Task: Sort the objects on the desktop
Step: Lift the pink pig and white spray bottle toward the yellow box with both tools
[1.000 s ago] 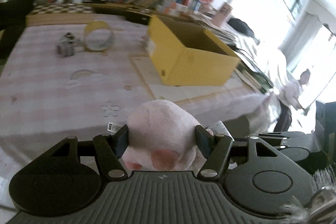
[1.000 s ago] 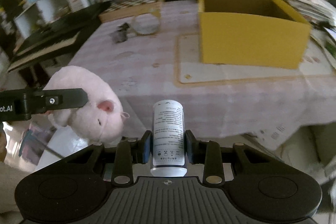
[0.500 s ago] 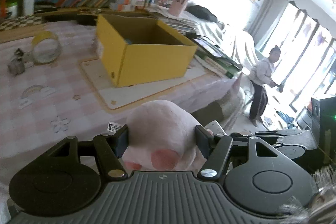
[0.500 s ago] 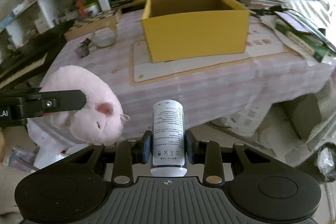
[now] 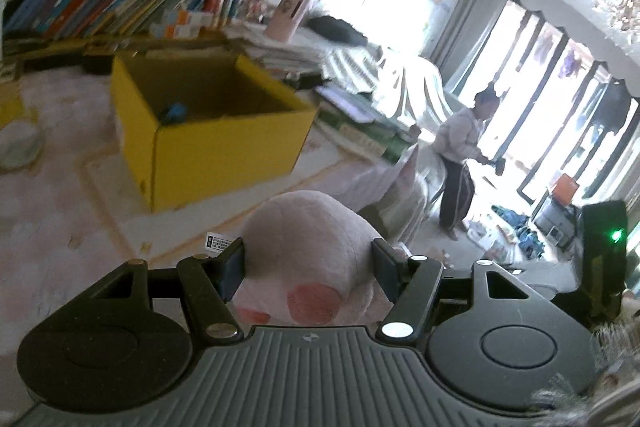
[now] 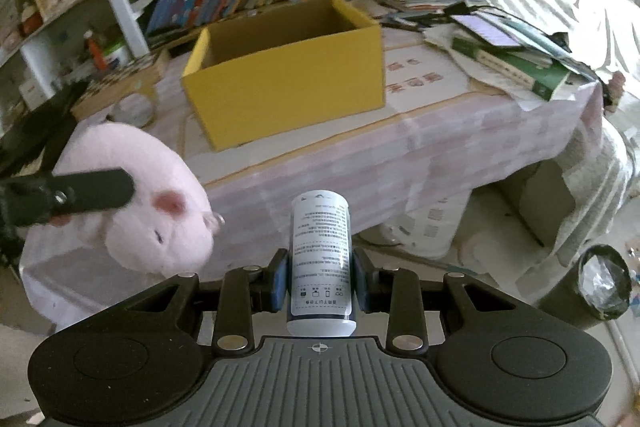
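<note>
While both wrist views face the table (image 6: 460, 131), we note each gives something the other lacks. Left view: the left hand-held gripper (image 5: 308, 263) is clamped on a pink plush pig (image 5: 308, 247), held off the near table edge; beyond it the open yellow box (image 5: 208, 131) shows a small blue object (image 5: 174, 111) in its near-left inside corner, too blurred to identify. Right view: the box interior (image 6: 276, 31) is seen only as bare walls, its floor hidden. We see the right hand-held gripper (image 6: 320, 285) closed on an upright white bottle (image 6: 320, 259) with printed label, short of the table, and the pig's face to its left with one finger (image 6: 92, 189) across it.
</note>
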Demonstrator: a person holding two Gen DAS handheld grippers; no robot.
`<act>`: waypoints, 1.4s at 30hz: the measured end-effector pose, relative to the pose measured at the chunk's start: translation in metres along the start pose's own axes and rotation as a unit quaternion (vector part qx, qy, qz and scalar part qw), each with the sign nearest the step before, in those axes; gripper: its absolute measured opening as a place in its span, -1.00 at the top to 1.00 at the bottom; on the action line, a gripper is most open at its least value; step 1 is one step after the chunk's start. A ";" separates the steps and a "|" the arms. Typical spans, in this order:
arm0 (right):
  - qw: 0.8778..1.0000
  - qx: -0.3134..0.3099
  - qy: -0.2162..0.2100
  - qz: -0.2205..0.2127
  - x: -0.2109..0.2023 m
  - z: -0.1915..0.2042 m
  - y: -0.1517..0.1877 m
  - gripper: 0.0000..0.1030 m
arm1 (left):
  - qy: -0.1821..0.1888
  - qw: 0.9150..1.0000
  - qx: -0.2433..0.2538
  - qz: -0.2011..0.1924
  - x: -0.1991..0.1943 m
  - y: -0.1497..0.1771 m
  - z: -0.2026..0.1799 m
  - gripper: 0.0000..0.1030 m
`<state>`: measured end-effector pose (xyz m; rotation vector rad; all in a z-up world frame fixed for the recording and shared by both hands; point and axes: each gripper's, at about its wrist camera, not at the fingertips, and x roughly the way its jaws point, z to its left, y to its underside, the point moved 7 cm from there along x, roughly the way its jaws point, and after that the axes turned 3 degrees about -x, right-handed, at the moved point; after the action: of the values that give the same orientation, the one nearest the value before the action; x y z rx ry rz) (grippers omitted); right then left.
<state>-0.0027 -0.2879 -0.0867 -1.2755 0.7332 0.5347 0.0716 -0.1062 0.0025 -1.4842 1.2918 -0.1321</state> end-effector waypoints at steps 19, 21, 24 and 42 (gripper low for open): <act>0.994 -0.072 -0.026 -0.084 0.042 -0.047 -0.154 0.36 | -0.048 0.992 0.036 -0.112 0.071 -0.142 0.001 -0.21; 0.991 -0.082 -0.041 -0.095 0.053 -0.046 -0.176 0.36 | -0.068 0.990 0.047 -0.118 0.078 -0.154 0.003 -0.21; 0.987 -0.104 -0.064 -0.106 0.069 -0.037 -0.203 0.36 | -0.107 0.985 0.060 -0.118 0.095 -0.166 0.014 -0.22; 0.956 -0.271 -0.111 -0.006 0.212 0.013 -0.232 0.36 | -0.270 0.961 0.063 0.008 0.210 -0.146 0.090 -0.02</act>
<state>0.3079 -0.3355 -0.0906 -1.6897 0.3963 0.8944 0.3062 -0.2362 -0.0341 -1.2811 0.8358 0.1897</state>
